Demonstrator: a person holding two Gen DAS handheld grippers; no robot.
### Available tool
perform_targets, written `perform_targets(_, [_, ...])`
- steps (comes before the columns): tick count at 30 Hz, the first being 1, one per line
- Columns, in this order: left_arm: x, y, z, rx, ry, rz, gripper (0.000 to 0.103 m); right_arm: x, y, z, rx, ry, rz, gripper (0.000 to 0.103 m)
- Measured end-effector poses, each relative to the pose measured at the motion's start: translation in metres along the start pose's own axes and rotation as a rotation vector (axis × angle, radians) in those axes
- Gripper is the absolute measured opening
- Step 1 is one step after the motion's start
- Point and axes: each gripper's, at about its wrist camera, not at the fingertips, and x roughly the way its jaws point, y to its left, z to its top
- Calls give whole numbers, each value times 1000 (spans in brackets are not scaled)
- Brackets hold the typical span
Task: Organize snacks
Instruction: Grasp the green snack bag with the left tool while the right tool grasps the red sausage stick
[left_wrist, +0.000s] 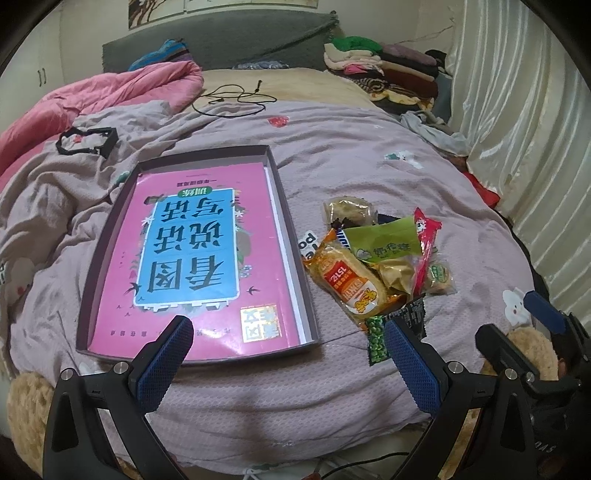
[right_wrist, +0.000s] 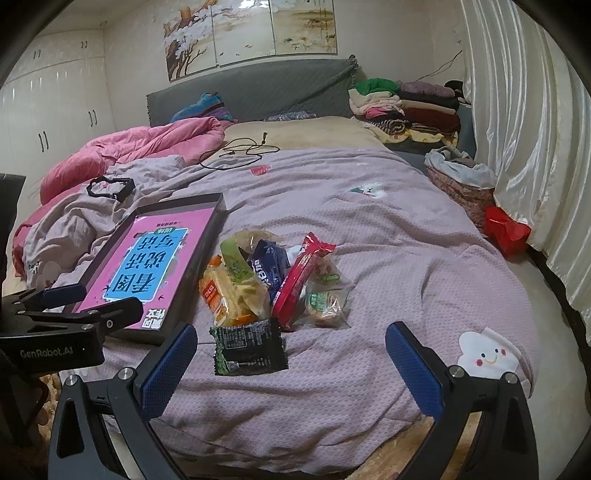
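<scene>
A heap of wrapped snacks (left_wrist: 380, 258) lies on the mauve bedspread, right of a dark shallow box (left_wrist: 295, 269) that holds a pink book (left_wrist: 192, 258). The heap shows an orange bread pack (left_wrist: 351, 284), a green packet (left_wrist: 384, 243), a red stick pack (left_wrist: 424, 251) and a small green-black sachet (left_wrist: 376, 339). In the right wrist view the heap (right_wrist: 273, 280), a dark sachet (right_wrist: 247, 347) and the box (right_wrist: 173, 280) show too. My left gripper (left_wrist: 288, 350) is open near the box's front edge. My right gripper (right_wrist: 291, 358) is open just before the sachet, empty.
A pink quilt (right_wrist: 147, 147) and a black cable (right_wrist: 240, 151) lie farther up the bed. Folded clothes (right_wrist: 406, 107) are stacked by the headboard. A black bracket (left_wrist: 88, 142) lies left of the box. A curtain (right_wrist: 535, 147) hangs along the right, with a red bag (right_wrist: 506, 229).
</scene>
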Motion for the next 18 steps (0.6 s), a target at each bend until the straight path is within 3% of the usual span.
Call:
perform_targets(12, [24,-29,20,64,42,-73,103,23,-36,20,65,10,-31,103])
perform_targets(14, [29,-35,23,63,58,-109,103,32,-47,26,80,25,-2,103])
perform_targets(18, [37,-45,28,62,62,-158,97,55,-69,39,163,82,149,96])
